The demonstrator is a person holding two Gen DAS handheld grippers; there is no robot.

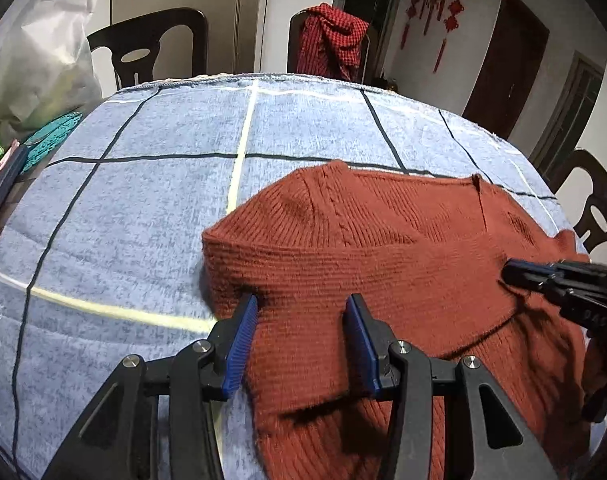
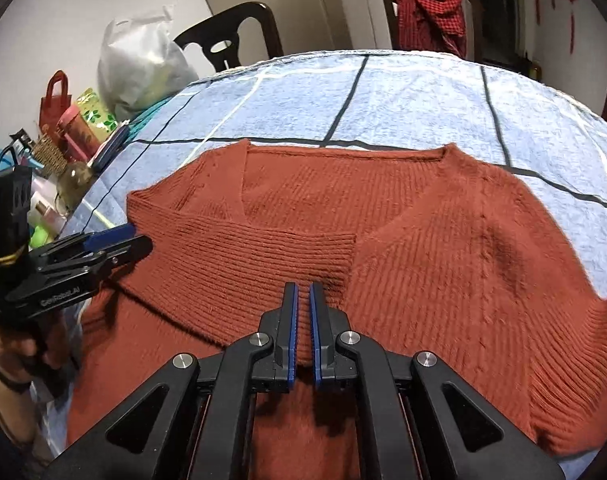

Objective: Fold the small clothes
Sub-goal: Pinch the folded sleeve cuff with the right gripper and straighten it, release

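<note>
Both wrist views look forward, close and low, sharing the sweater (image 1: 383, 264) (left-side and central angles).

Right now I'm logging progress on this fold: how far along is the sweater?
Both sleeves of the rust sweater already lie folded across its chest. The left gripper is open over the folded left edge; the right gripper, nearly closed, holds nothing. Folding the body remains.

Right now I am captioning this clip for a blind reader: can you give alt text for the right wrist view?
A rust-red ribbed knit sweater lies on a blue checked cloth with both sleeves folded across its front. The right gripper, fingers nearly closed, hovers over the sleeves; the left gripper sits at the sweater's left edge.
</note>
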